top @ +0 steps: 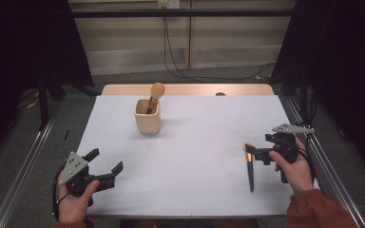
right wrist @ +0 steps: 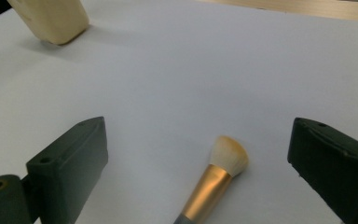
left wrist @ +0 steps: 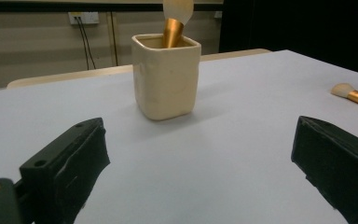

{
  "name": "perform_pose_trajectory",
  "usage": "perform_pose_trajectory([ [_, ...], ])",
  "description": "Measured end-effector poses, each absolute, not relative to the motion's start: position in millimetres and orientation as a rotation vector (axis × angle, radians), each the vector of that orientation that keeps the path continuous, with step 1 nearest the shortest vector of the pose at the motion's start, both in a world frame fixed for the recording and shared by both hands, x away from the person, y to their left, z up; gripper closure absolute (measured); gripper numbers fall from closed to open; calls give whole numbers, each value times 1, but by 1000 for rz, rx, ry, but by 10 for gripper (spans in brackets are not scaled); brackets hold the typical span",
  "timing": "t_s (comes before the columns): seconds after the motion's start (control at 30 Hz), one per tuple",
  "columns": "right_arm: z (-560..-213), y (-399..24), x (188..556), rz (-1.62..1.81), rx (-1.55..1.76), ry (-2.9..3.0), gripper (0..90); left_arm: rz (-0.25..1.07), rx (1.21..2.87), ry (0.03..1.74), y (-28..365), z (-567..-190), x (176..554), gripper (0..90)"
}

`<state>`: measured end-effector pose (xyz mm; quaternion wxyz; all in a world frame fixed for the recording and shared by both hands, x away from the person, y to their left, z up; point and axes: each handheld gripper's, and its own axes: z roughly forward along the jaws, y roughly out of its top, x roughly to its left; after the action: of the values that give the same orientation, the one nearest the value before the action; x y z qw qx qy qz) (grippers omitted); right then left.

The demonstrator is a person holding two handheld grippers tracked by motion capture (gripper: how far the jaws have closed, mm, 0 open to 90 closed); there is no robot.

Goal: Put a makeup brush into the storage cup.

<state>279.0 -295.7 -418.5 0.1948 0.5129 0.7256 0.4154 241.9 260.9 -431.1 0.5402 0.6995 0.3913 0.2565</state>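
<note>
Looking at the near edge of the desk (top: 185, 156) first: the left hand-held gripper (top: 105, 165) sits at the front-left corner in the person's left hand (top: 73, 202), jaws spread wide with nothing between them. In the left gripper view both jaws are cut off at the bottom and sides, so you only get their inner blocks. The grey plate on top of it has a few small holes, no writing I can read.

Over on the right, the right hand-held gripper (top: 255, 153) is held by the person's right hand (top: 297, 172), also wide open and not gripping anything. It hangs right over the head end of a makeup brush (top: 250, 166) lying flat on the desk. From the high view the brush head is partly hidden behind the jaws and hard to make out, but the right gripper view shows it fine: pale bristle head (right wrist: 229, 155) with an orange tint, gold ferrule, lying between the two jaws without touching either. Its dark handle runs off the bottom of that view.

Farther back, left of centre, there's a cream square cup (top: 148, 116) standing upright. Inside it is a second brush (top: 155, 95), handle end down, leaning with its round head poking out above the rim. The part inside the cup is hidden. The cup has no label or print that I can see.
</note>
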Motion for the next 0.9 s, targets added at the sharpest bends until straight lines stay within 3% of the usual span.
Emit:
perform_pose_trajectory([
  [0.9,-416,-295,294,820,1655,2351,78,605,1666,932,259,-431,245,34],
])
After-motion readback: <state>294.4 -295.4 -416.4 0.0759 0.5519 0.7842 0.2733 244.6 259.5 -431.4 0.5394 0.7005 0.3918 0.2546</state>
